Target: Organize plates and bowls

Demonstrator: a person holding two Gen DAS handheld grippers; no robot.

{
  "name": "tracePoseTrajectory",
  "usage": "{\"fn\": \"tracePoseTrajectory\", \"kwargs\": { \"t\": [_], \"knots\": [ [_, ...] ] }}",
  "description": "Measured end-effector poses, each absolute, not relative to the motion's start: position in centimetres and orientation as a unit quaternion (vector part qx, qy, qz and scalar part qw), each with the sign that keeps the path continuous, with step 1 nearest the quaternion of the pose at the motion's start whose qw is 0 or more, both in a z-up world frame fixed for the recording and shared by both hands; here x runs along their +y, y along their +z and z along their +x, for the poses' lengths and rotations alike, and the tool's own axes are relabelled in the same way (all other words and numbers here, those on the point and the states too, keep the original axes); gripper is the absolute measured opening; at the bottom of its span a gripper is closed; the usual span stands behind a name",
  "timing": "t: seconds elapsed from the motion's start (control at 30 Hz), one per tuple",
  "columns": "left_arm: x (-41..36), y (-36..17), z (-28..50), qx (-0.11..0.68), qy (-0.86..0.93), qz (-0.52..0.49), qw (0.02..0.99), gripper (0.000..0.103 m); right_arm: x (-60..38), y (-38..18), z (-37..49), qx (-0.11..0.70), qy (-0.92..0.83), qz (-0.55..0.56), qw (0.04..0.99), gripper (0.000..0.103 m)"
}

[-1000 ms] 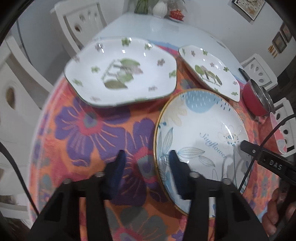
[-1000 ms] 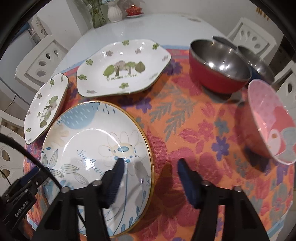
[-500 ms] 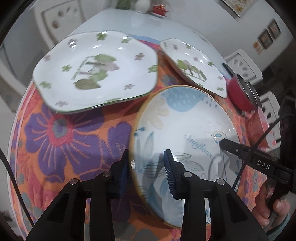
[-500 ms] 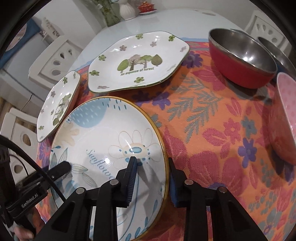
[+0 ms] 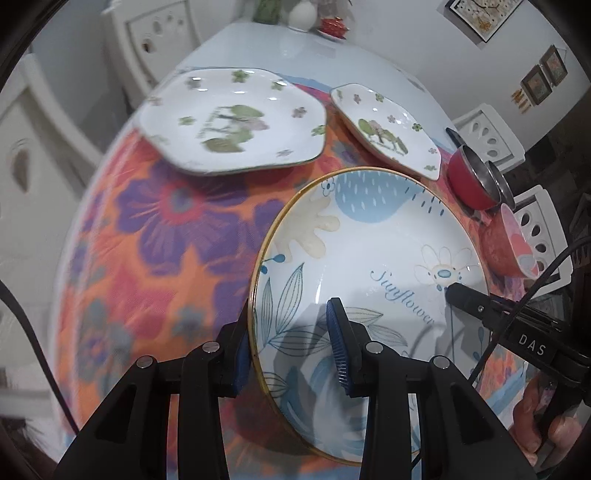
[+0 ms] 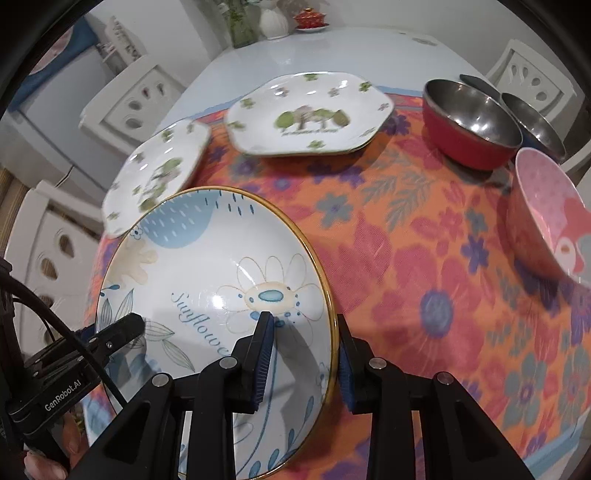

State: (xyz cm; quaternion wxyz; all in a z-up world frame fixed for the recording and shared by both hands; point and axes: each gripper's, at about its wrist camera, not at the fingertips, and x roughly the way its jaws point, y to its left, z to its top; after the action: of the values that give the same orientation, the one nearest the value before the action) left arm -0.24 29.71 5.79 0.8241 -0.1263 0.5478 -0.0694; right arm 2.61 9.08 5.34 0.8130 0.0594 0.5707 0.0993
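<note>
A round gold-rimmed "Sunflower" plate (image 5: 373, 251) is lifted off the floral tablecloth and tilted. My left gripper (image 5: 291, 350) is shut on its left rim. My right gripper (image 6: 303, 358) is shut on its right rim; the plate also shows in the right wrist view (image 6: 207, 273). Each gripper shows in the other's view, the right one (image 5: 480, 306) and the left one (image 6: 107, 336). Two white plates with green tree prints lie beyond: a large one (image 5: 236, 122) and a smaller one (image 5: 388, 129).
A red steel bowl (image 6: 469, 125) with a dark steel bowl (image 6: 535, 125) behind it, and a pink bowl (image 6: 550, 221), stand at the right. White chairs (image 6: 129, 103) surround the table. A vase and a red lidded cup (image 6: 310, 18) stand at the far end.
Both grippers closed on opposite rims of the Sunflower plate and raised it off the cloth, tilted toward the cameras. The other dishes have not moved.
</note>
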Motion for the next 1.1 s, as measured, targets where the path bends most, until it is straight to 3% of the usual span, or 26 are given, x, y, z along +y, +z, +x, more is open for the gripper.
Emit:
{"fn": "tracePoseTrajectory", "kwargs": {
  "t": [0.33,0.67,0.9,1.1],
  "knots": [
    [32.3,4.9,-6.2,0.569,-0.024,-0.13,0.812,0.032,12.0,3.5,-2.1,0.608,0.128,0.049,0.782,0.03],
    [32.6,3.1,-7.2,0.574,-0.02,-0.136,0.807,0.032,12.6,1.6,-3.3,0.619,0.117,0.037,0.776,0.03],
    [33.7,5.4,-8.2,0.542,0.015,-0.13,0.83,0.033,10.7,4.3,-4.1,0.602,0.118,0.037,0.789,0.03],
    [33.8,10.4,-9.8,0.491,0.042,-0.115,0.863,0.035,9.1,10.2,-5.4,0.54,0.143,0.037,0.829,0.03]
  ]
}}
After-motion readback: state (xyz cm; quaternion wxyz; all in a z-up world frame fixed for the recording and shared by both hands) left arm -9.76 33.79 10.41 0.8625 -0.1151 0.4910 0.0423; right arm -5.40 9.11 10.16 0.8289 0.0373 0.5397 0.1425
